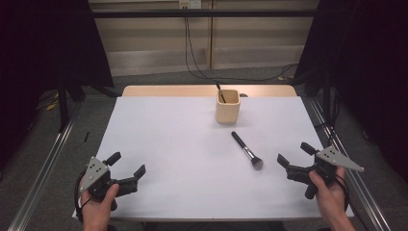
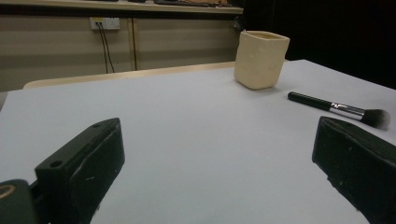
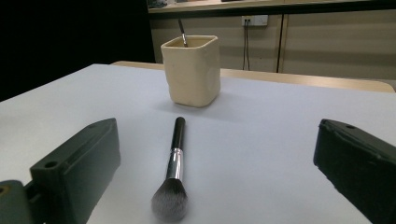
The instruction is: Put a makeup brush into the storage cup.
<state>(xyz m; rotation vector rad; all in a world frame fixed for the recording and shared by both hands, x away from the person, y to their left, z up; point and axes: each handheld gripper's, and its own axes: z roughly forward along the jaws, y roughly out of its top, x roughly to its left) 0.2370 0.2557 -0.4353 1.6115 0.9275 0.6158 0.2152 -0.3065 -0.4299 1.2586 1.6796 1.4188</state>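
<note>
A cream square cup point(image 1: 227, 106) stands upright toward the back of the white table point(image 1: 168, 144), with a thin dark handle point(image 1: 220, 91) sticking out of it. A black-handled makeup brush point(image 1: 247, 150) with a silver ferrule lies flat in front of the cup, bristles toward me. My right gripper point(image 1: 293, 155) is open at the front right, just right of the bristles; in the right gripper view the brush point(image 3: 173, 168) lies between the jaws, ahead of them, and the cup point(image 3: 191, 70) is beyond. My left gripper point(image 1: 126, 163) is open at the front left, empty; its view shows the cup point(image 2: 260, 59) and brush point(image 2: 338, 108) far right.
A tan board edge point(image 1: 163, 90) runs along the table's back. Cables point(image 1: 192, 53) hang from a wall socket behind. Metal rails point(image 1: 43, 168) flank the table on both sides, and dark curtains stand at left and right.
</note>
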